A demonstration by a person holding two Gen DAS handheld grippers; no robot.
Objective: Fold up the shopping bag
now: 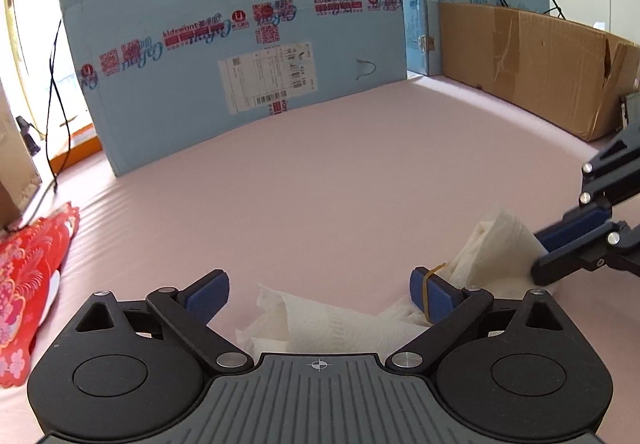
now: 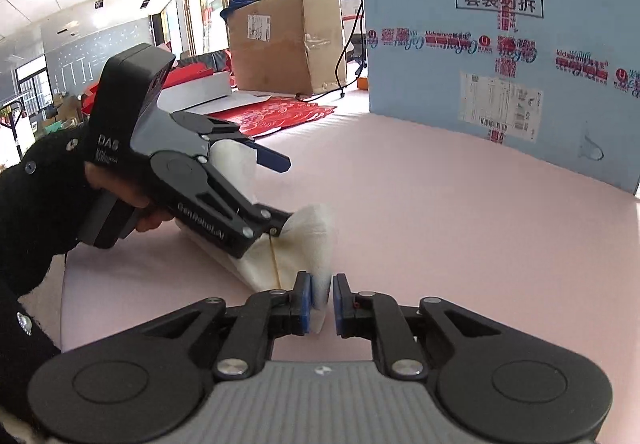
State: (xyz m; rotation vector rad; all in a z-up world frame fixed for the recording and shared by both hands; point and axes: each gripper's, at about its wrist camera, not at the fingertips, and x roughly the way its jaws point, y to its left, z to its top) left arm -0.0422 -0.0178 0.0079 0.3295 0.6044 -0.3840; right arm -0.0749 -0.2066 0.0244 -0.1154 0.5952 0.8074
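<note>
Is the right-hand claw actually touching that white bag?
Touching. In the right wrist view the right gripper has its blue pads closed on a fold of the white bag, with no gap showing between pad and material.

From my left wrist view, my left gripper [image 1: 320,294] has its jaws spread wide over the pink table [image 1: 320,172], with the crumpled white shopping bag [image 1: 320,324] lying between them. A yellow rubber band [image 1: 430,290] loops around its right finger. At right, my right gripper [image 1: 540,256] pinches the bag's raised end. A blue carton [image 1: 224,44] stands behind, a brown box [image 1: 540,64] to its right.
</note>
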